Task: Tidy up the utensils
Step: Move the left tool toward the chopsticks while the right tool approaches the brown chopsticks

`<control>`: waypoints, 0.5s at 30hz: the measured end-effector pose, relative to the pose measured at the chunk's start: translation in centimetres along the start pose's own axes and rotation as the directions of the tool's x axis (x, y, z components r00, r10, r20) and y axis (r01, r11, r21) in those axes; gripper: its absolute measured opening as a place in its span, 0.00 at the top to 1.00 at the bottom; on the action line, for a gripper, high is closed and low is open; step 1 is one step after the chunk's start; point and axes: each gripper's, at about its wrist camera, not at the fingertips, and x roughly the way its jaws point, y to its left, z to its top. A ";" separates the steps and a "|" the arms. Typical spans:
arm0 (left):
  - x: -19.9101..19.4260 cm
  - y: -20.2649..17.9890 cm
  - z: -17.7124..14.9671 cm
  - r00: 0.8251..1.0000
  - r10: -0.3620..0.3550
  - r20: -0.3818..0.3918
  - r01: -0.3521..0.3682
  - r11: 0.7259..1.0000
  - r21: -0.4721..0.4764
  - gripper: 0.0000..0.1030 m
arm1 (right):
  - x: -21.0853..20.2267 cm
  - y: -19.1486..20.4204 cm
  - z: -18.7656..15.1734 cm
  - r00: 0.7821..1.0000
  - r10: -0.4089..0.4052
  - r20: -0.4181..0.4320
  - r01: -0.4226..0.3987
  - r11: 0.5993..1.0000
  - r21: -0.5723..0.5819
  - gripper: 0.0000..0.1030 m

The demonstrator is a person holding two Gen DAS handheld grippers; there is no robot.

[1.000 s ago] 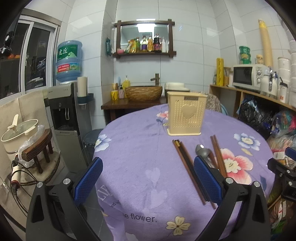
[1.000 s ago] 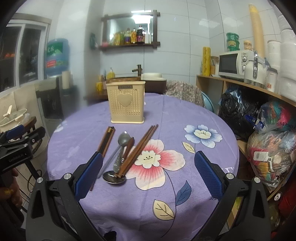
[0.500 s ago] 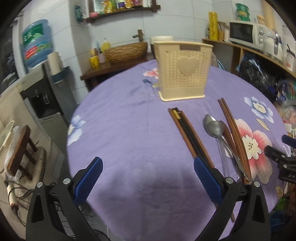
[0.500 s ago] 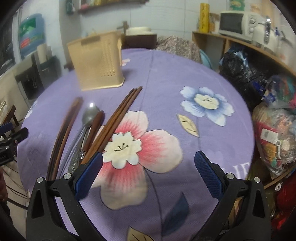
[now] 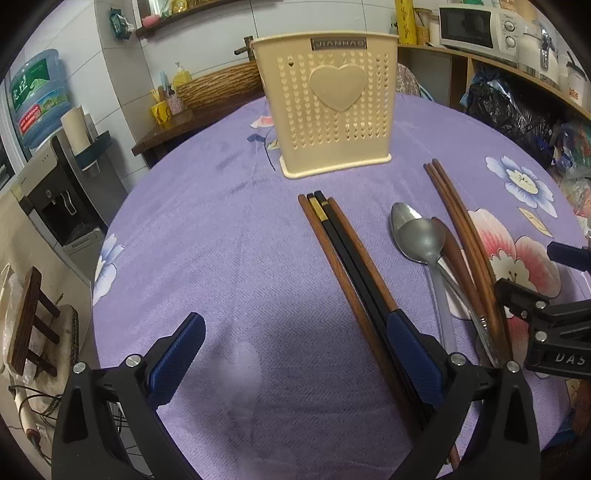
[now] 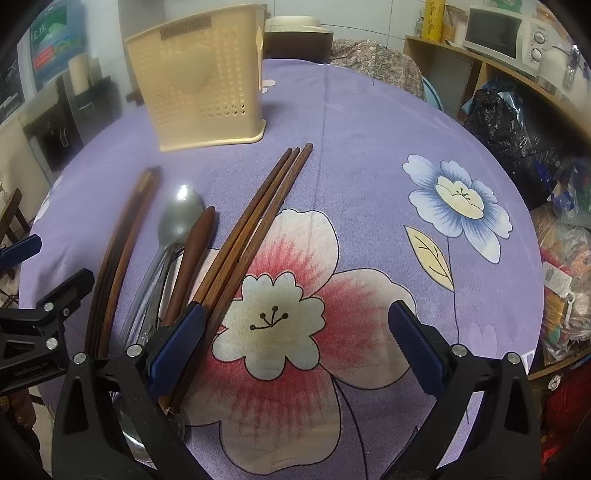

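Both jaws spread wide, gripping nothing: left gripper (image 5: 295, 354) low over the dark chopstick bundle (image 5: 347, 251), right gripper (image 6: 295, 343) over the brown chopsticks (image 6: 255, 221). Between the bundles, metal spoon (image 5: 421, 236) beside a wooden handle (image 6: 192, 258). Beyond, upright beige utensil holder (image 5: 328, 103) on purple floral tablecloth (image 5: 221, 229).

A home kitchen: a microwave (image 5: 471, 27) on a shelf far right, a water dispenser (image 5: 55, 177) at left, tiled walls, and a floral tablecloth (image 6: 369, 166) on a round table.
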 end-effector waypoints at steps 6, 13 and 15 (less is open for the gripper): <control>1.0 1.1 0.0 0.999 0.002 -0.039 -0.003 1.000 -0.008 0.04 | 0.4 -1.7 0.3 0.994 -0.111 -0.021 0.110 0.993 -0.044 0.05; 0.6 3.5 0.6 0.999 0.007 -0.039 -0.010 0.998 -0.064 0.05 | -0.1 -2.8 0.3 1.000 -0.025 -0.017 0.025 1.000 -0.001 0.05; 0.6 3.0 0.9 0.999 0.002 -0.033 -0.004 0.999 -0.053 0.05 | 0.2 -1.8 0.3 0.999 0.007 -0.033 -0.008 1.000 -0.012 0.05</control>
